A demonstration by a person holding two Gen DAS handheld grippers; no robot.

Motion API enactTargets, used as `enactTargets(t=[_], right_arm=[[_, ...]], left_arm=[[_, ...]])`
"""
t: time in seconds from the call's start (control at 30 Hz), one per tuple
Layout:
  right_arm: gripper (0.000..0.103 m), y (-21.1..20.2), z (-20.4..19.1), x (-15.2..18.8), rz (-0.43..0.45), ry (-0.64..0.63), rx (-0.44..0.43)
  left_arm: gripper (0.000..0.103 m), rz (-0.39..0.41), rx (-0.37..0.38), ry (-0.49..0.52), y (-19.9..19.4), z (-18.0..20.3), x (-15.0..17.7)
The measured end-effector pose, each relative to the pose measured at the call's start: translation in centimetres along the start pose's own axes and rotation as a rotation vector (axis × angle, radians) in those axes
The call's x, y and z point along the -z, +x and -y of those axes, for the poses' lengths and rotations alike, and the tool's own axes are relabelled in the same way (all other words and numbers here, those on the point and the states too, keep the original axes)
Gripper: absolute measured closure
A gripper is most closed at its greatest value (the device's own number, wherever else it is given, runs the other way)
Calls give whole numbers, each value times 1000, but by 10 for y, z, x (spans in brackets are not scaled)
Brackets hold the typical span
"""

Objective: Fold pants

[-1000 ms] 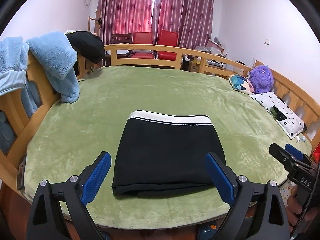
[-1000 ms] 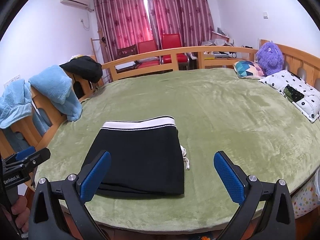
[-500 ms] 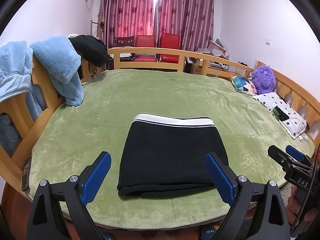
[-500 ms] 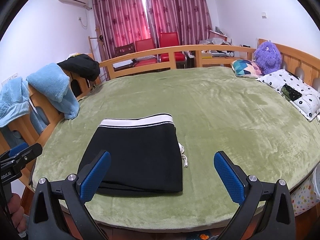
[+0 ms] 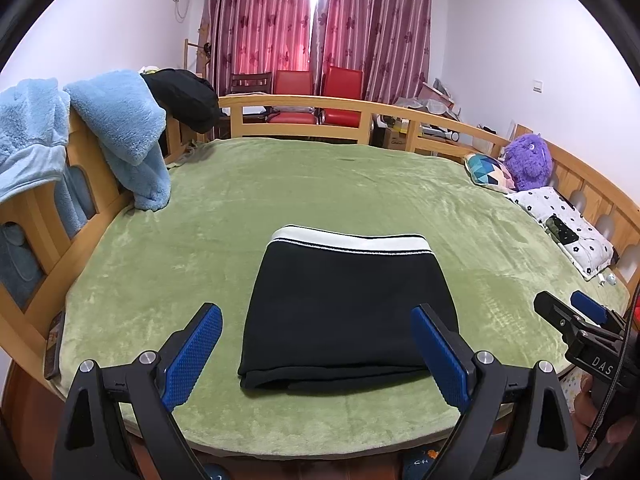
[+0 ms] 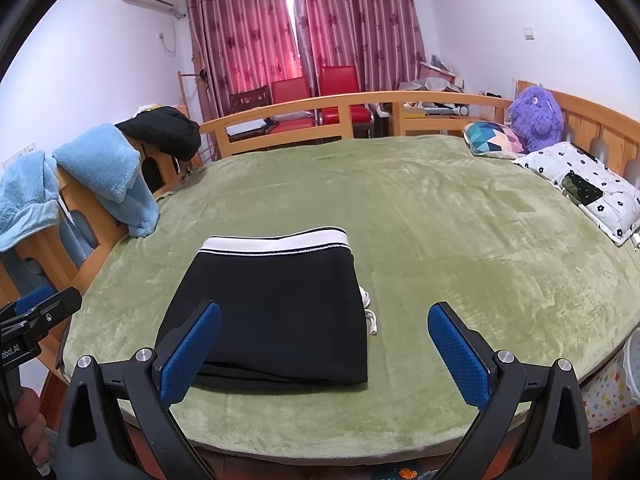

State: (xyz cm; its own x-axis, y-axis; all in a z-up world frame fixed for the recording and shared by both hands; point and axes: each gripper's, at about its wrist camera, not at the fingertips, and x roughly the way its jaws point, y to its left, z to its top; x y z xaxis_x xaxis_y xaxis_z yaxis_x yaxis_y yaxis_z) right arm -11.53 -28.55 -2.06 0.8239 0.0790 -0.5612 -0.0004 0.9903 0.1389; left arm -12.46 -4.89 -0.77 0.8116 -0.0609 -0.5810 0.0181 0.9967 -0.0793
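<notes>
So this is a bedroom, and the work surface is a big bed with a fuzzy green blanket and a wooden rail running round it.

Closest to the cameras are the two tools. The left gripper is spread wide with nothing between its blue pads, hanging at the near edge of the bed just short of the pants. The right gripper is just as wide open and just as empty, and sits off toward the pants' right side.

Right past them are the black pants, lying flat on the blanket near the front edge as a compact rectangle, white waistband on the far side and the thick folded edge facing the grippers. From the right wrist view a bit of white drawstring pokes out along the right edge.

Farther back: light blue fleece and something black draped over the left rail, a patterned cushion, a purple plush toy and a spotted pillow on the right, then red chairs and dark pink curtains at the window.

My read: the folding looks basically done and this is the let-go-and-back-off stage. If anything's left, it's tucking that drawstring in, or maybe one more fold. That would mean pinching both near corners and carrying them to the waistband evenly.
</notes>
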Motion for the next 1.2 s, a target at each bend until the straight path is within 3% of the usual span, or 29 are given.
enactTargets(t=[1.2], right_arm=[[1, -2, -6, 2, 16, 2, 26]], left_arm=[[8, 9, 17, -10, 0, -17, -2]])
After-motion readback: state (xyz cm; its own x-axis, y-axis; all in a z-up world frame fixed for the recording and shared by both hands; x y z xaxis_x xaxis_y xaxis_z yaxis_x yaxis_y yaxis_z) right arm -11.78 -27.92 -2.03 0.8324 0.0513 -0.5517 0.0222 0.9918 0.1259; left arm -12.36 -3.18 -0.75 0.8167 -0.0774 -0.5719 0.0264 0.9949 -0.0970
